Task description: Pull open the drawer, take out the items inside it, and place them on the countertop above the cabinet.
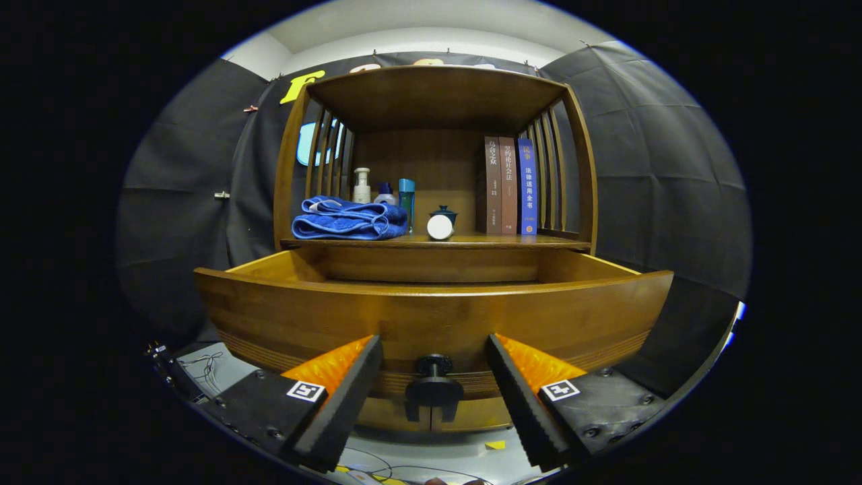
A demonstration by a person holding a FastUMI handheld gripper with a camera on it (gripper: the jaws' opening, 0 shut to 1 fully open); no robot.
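Wooden drawer point(431, 316) stood pulled open beneath the countertop point(471, 240), its knob point(434, 366) at twelve o'clock between the wide-spread, empty gripper point(434, 397). Its contents were hidden behind the drawer front. Opening looked done; next, I judged, meant rising over the front and reaching inside.

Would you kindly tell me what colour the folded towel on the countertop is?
Blue; the towel shows best in the gripper view, beyond the open fingers.
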